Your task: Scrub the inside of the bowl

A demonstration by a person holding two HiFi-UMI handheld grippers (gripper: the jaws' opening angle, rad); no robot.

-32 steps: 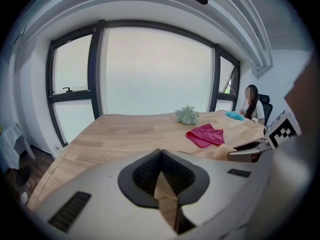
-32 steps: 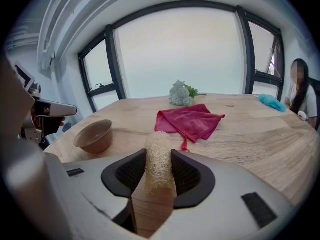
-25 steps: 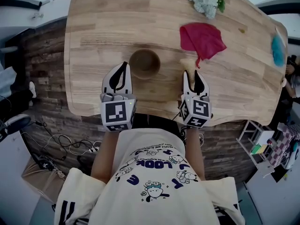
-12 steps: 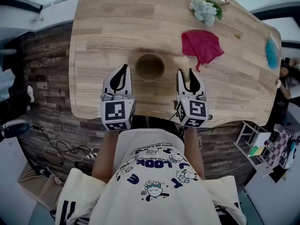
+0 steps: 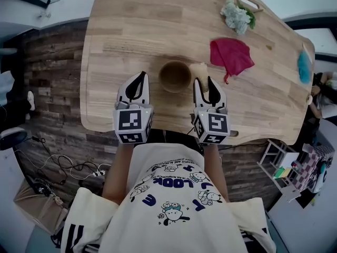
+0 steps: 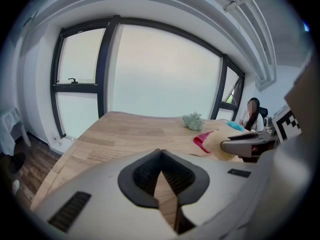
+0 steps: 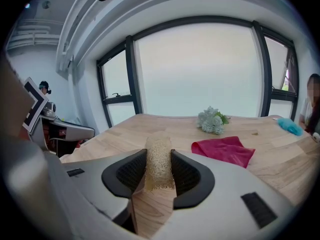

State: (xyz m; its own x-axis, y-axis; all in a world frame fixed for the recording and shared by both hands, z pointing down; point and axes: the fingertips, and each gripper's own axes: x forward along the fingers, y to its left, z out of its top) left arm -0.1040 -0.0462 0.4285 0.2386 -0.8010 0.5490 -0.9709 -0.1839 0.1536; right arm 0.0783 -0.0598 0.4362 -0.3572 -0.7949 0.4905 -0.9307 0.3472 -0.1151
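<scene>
A brown wooden bowl [image 5: 175, 76] stands upright on the wooden table [image 5: 126, 30]. My left gripper [image 5: 141, 76] [image 6: 160, 156] hovers just left of the bowl, jaws shut with nothing between them. My right gripper [image 5: 202, 80] [image 7: 158, 170] is just right of the bowl, shut on a pale loofah scrubber [image 5: 199, 69] [image 7: 158, 159] that sticks out past its fingertips. The left gripper view shows the loofah [image 6: 220, 144] and the right gripper from the side. In both gripper views the bowl is hidden.
A red cloth [image 5: 231, 55] [image 7: 223, 150] lies right of the bowl. A bunch of pale flowers [image 5: 237, 15] [image 7: 212, 120] sits at the far right, and a blue object [image 5: 304, 66] lies at the table's right edge. A seated person [image 6: 251, 113] is beyond the table.
My right gripper has carried the loofah left and up, closing in on the bowl's right side. The left gripper has stayed beside the bowl's left side, still shut.
</scene>
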